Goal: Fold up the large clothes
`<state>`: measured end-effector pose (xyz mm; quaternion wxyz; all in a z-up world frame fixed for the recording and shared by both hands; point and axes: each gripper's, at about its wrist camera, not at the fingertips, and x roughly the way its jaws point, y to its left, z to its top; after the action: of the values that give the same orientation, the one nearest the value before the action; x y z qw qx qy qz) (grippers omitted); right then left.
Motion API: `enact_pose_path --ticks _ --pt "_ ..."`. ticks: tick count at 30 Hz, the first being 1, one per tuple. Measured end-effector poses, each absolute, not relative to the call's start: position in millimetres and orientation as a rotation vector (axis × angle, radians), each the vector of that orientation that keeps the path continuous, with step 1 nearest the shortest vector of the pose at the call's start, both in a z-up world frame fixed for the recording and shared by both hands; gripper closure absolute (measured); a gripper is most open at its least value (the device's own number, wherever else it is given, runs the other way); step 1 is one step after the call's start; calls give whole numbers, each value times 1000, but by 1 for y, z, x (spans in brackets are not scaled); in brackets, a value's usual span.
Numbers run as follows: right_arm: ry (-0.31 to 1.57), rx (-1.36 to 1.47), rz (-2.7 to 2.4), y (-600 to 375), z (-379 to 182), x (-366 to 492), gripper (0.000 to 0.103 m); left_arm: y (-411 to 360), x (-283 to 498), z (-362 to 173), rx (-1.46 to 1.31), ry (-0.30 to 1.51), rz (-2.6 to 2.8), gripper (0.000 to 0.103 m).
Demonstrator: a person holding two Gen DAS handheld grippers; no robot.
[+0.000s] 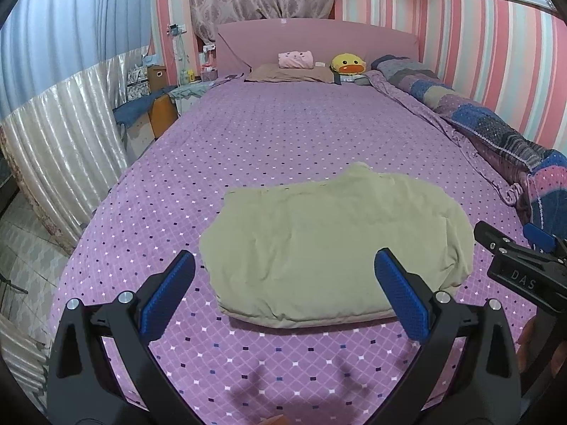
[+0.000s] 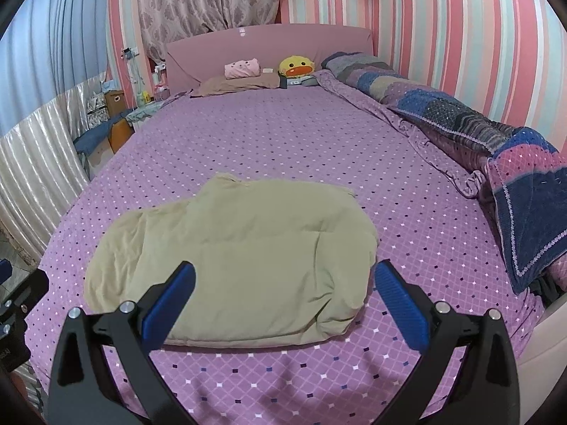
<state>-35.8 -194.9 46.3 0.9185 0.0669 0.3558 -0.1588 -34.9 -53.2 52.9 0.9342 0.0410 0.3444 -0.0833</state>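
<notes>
A pale olive garment (image 1: 336, 244) lies folded into a thick rectangular bundle on the purple dotted bedspread (image 1: 269, 134), near the foot of the bed. My left gripper (image 1: 285, 272) hovers just short of the bundle's near edge, open, with nothing between its blue pads. In the right wrist view the same garment (image 2: 241, 258) lies ahead, and my right gripper (image 2: 283, 283) is open above its near right part, holding nothing. The right gripper's black body (image 1: 524, 269) shows at the right edge of the left wrist view.
A rolled patchwork quilt (image 2: 478, 131) runs along the bed's right side by the striped wall. Pillows, a pink plush (image 2: 242, 68) and a yellow duck plush (image 2: 297, 65) sit at the pink headboard. Boxes and a bedside table (image 1: 156, 92) stand left of the bed.
</notes>
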Motion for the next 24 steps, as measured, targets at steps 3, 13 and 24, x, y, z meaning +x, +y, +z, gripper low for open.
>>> enact_pose_path --ticks 3,13,24 --pt "729 138 -326 -195 46 -36 2 -52 -36 54 87 695 -162 3" --pt "737 134 -323 -195 45 -36 2 -52 -39 54 93 687 -157 3" --pt "731 125 -328 -193 45 -36 2 -50 -34 52 86 705 -161 3"
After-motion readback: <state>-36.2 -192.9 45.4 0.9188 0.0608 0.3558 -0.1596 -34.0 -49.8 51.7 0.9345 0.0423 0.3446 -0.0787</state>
